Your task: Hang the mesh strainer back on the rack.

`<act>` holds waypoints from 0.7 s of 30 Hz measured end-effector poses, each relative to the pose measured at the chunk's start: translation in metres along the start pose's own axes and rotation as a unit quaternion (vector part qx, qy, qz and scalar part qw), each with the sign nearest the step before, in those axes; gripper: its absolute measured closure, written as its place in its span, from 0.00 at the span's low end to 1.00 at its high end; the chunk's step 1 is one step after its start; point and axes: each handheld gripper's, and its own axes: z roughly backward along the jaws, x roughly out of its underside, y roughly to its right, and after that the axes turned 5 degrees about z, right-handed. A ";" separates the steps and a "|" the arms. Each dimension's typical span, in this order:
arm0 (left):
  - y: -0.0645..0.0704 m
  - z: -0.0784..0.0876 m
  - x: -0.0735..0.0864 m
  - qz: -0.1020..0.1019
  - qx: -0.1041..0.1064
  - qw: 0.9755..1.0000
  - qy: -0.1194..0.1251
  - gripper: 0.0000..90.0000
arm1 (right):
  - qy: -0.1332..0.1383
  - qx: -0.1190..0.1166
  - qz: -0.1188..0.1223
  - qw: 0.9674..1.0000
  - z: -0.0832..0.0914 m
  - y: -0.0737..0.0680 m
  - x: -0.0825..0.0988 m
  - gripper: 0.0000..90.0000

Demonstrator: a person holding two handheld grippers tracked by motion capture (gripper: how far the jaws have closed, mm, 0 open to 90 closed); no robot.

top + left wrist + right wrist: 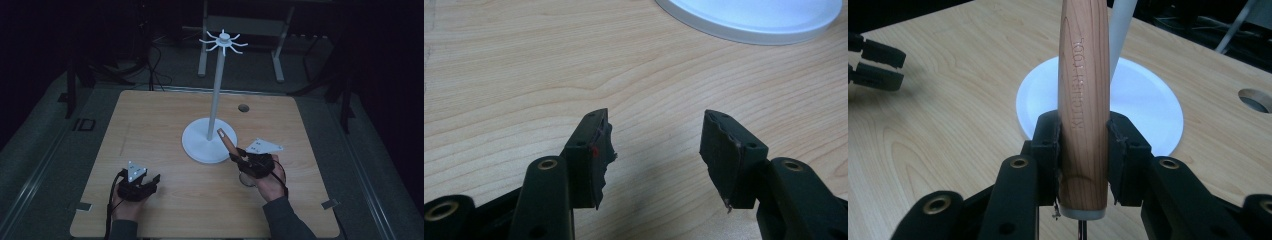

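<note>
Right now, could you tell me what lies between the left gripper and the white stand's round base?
Only bare wooden table. In the left gripper view, the left gripper has open fingers with nothing between them, and plain wood runs up to the base.

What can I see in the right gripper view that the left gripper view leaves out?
The right gripper view brings a wooden handle stamped KITCHEN TOOL, clamped between the right gripper pads, plus the white pole, a round hole in the table and the other gripper farther off at the left edge. The left gripper view brings the left gripper with its jaws apart and nothing between them. Both share the wooden table and the stand's round white base.
</note>
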 end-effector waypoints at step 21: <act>-0.001 0.001 0.001 0.000 -0.002 1.000 0.000 0.51 | 0.036 0.018 -0.018 0.999 0.008 0.008 -0.011 0.77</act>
